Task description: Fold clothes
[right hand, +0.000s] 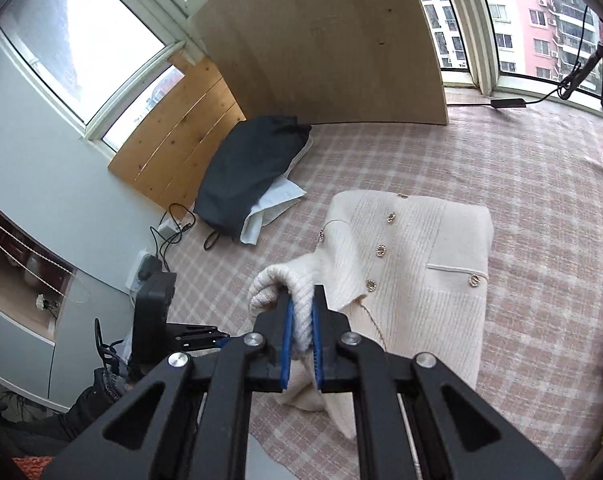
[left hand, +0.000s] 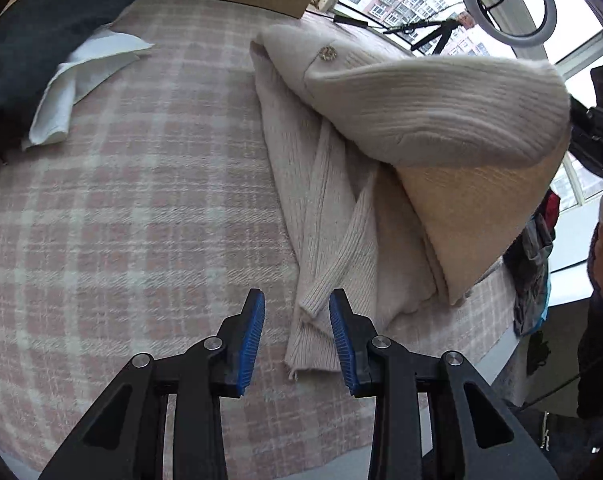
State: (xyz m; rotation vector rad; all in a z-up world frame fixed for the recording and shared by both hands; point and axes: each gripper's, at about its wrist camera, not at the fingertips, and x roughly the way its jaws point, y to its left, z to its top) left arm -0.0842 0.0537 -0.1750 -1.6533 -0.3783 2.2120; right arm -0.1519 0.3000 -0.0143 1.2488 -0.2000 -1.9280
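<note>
The cream cardigan (right hand: 413,264) lies on the pink plaid cover (right hand: 541,208), part folded, its buttoned front up and one sleeve (left hand: 333,256) trailing toward me. My right gripper (right hand: 301,320) has its jaws pinched narrow on a thick ribbed fold of the knit, lifted off the cover and carried over the body. My left gripper (left hand: 297,336) hovers with jaws wide and nothing between them; the sleeve's cuff shows in that gap, but whether the pads touch it I cannot tell.

The risk, as I judge it, is in the bite: the knit is bulky and springy, and only a roll of it sits between my right pads, so it could creep out as I swing it and flop down crooked. The pull may also drag the lower layers and undo the fold. If my left jaws close on the cuff alone, the sleeve may stretch rather than fold. The dark garment (right hand: 245,176) and white cloth (right hand: 269,208) lie well apart, out of harm.
</note>
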